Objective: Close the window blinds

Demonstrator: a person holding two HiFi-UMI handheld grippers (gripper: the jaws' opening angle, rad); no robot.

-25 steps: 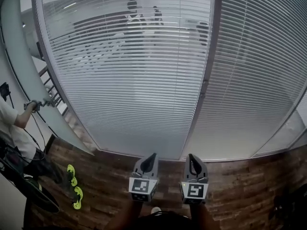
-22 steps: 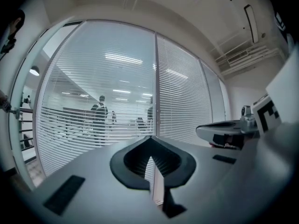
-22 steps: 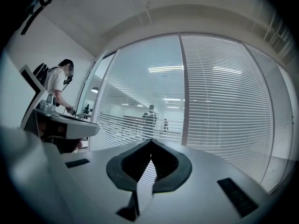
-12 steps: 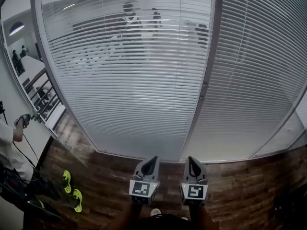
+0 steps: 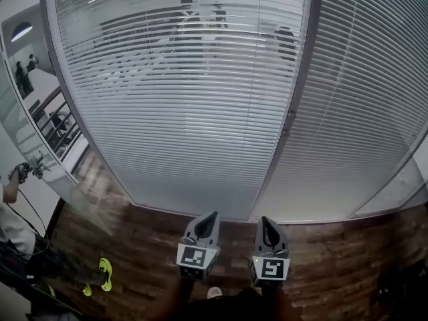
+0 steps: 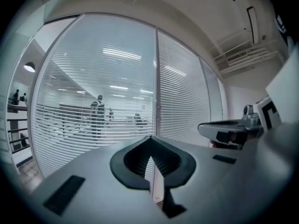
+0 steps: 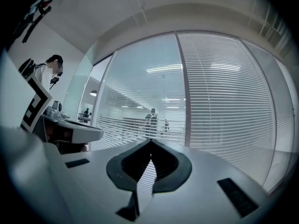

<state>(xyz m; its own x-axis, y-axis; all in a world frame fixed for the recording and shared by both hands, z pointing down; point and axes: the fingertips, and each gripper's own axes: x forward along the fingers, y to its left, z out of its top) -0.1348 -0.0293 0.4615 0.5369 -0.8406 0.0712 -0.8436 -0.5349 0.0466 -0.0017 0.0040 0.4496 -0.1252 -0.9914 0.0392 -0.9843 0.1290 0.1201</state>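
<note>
Head view: left gripper (image 5: 208,221) and right gripper (image 5: 269,225) low, near us; window blinds (image 5: 180,112) far ahead, left part showing gaps. Left gripper view: jaws closed, empty. Right gripper view: same. We fear closed jaws may poke slats (image 7: 224,87), bend them.

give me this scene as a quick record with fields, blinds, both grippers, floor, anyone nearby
left blind: white horizontal slat blind, slats tilted open, figures visible through it
right blind: white slat blind, looks nearly opaque
left gripper: shut, empty, short of the blinds
right gripper: shut, empty, short of the blinds
floor: brown wood plank floor
nearby: person at left edge, neon yellow shoe
</note>
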